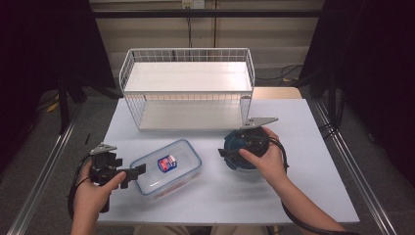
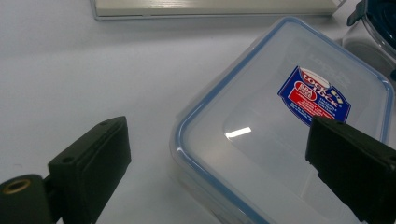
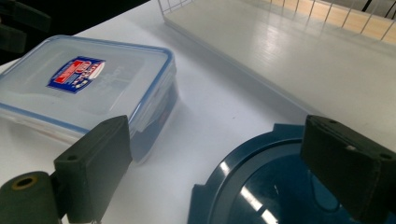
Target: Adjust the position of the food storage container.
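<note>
On the table (image 1: pixel 303 147), in front of the wire shelf rack (image 1: pixel 188 88), your clear rectangular container (image 1: pixel 166 168) lies flat with its blue-rimmed lid on. Your left gripper (image 1: pixel 138 172) sits at its left end, jaws wide apart, one jaw over the lid near the label (image 2: pixel 313 94), nothing clamped. Your right gripper (image 1: pixel 226 155) hangs over the round blue-lidded container (image 1: pixel 244 147), just right of the clear one, jaws likewise spread, gripping nothing.
</note>
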A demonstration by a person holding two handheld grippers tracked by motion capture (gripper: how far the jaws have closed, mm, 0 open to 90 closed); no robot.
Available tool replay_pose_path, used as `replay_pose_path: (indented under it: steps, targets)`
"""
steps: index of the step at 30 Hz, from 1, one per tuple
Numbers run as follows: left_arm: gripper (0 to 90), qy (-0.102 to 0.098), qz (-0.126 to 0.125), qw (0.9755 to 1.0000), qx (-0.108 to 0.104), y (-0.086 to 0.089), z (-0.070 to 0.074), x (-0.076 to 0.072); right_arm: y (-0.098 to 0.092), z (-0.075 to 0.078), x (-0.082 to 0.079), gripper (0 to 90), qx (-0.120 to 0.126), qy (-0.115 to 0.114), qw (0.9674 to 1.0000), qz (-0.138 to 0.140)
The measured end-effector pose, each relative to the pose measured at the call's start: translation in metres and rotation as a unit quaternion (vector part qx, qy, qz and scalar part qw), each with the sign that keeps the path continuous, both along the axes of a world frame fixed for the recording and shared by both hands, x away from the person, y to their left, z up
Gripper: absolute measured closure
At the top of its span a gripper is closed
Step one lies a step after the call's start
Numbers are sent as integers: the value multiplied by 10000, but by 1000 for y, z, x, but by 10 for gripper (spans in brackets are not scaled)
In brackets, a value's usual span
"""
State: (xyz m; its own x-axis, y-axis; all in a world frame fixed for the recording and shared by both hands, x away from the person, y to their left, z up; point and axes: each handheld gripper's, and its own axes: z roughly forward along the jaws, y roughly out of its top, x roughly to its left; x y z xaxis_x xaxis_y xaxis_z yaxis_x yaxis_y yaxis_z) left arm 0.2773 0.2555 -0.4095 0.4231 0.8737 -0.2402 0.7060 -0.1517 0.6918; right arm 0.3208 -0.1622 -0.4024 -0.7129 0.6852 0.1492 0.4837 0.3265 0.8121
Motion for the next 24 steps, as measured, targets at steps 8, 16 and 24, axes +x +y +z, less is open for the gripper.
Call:
replay_pose_path:
  steps: [8, 16, 24]
  targets:
    - [81, 120, -23, 9999, -11, 1, 0, -13, -3, 0, 6, 84, 67, 33, 10000, -66]
    - [197, 87, -17, 9999, -76, 4, 7, -29, 6, 6, 12, 83, 136, -31, 9999, 40]
    - [529, 23, 324, 9995, -45, 14, 7, -37, 23, 4, 17, 84, 171, -25, 9995, 253]
